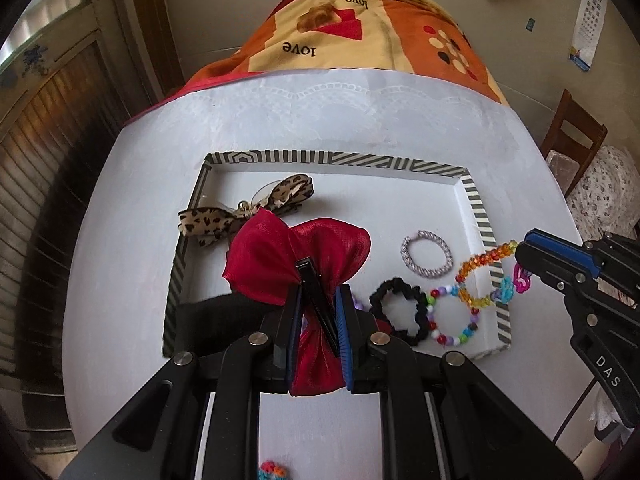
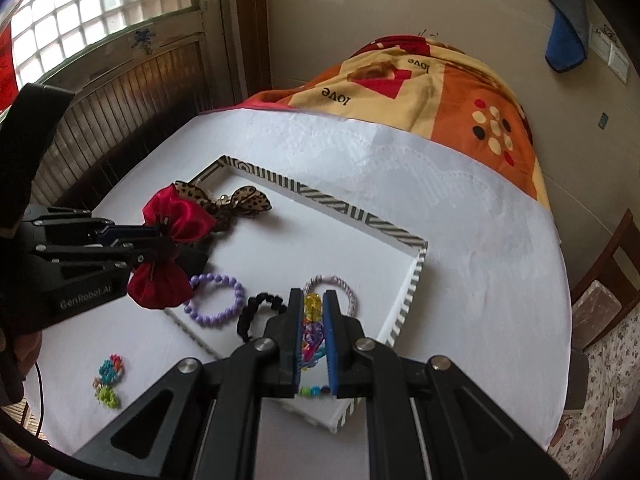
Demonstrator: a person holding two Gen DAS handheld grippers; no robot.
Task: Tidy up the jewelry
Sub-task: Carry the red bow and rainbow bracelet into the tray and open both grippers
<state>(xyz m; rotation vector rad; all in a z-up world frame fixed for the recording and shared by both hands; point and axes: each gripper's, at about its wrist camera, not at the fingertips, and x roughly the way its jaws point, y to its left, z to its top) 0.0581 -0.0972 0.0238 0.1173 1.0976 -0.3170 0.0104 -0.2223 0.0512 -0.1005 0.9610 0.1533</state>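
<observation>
The left gripper (image 1: 316, 308) gripped the soft, light red bow (image 1: 296, 256) by its stiff clip between the fingers, while the right gripper (image 2: 312, 320) pinched a floppy amber bead bracelet (image 1: 486, 276).

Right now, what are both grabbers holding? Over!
Left gripper shut on red bow clip. Right gripper shut on orange bead bracelet, over striped tray. Nothing blocking.

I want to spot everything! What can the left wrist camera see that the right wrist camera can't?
Only the left wrist view shows the whole rainbow bead bracelet in the tray.

Only the right wrist view shows the whole purple bead bracelet and the little bead flower on the table.

Both show the striped tray, the leopard bow, and the left gripper shut on the red bow.
</observation>
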